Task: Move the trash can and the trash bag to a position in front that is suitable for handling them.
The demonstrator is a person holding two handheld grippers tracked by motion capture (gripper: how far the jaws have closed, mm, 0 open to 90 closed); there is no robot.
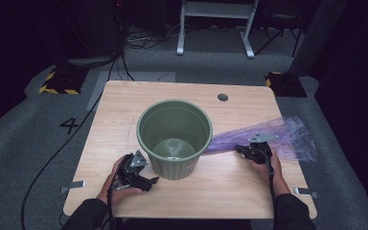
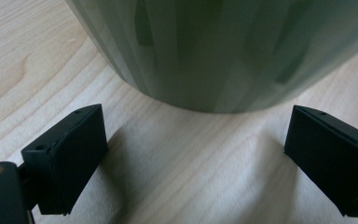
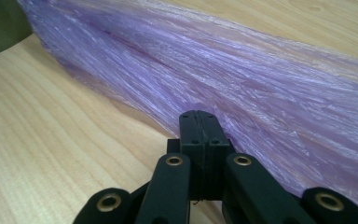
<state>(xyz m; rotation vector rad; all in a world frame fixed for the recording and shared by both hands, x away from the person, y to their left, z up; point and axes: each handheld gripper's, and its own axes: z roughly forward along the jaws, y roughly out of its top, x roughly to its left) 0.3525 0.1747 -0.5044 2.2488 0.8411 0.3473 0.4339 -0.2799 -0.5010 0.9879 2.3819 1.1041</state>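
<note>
You've got one ribbed green plastic bin (image 1: 174, 138) mid-table and one crinkly purple plastic bag (image 1: 273, 136) toward the right edge; left gripper (image 2: 196, 154) gapes empty, right gripper (image 3: 199, 128) clenched at the bag's edge.

My light wooden table (image 1: 124, 120) carried a ribbed green plastic bucket (image 1: 174, 139) and a crinkled purple plastic bag (image 1: 278, 136) beside it.

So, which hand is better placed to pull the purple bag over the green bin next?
Probably the right. The right gripper is shut at the edge of the purple bag, apparently pinching it. The left gripper stands open before the green bin, holding nothing, so it could steady the bin.
</note>
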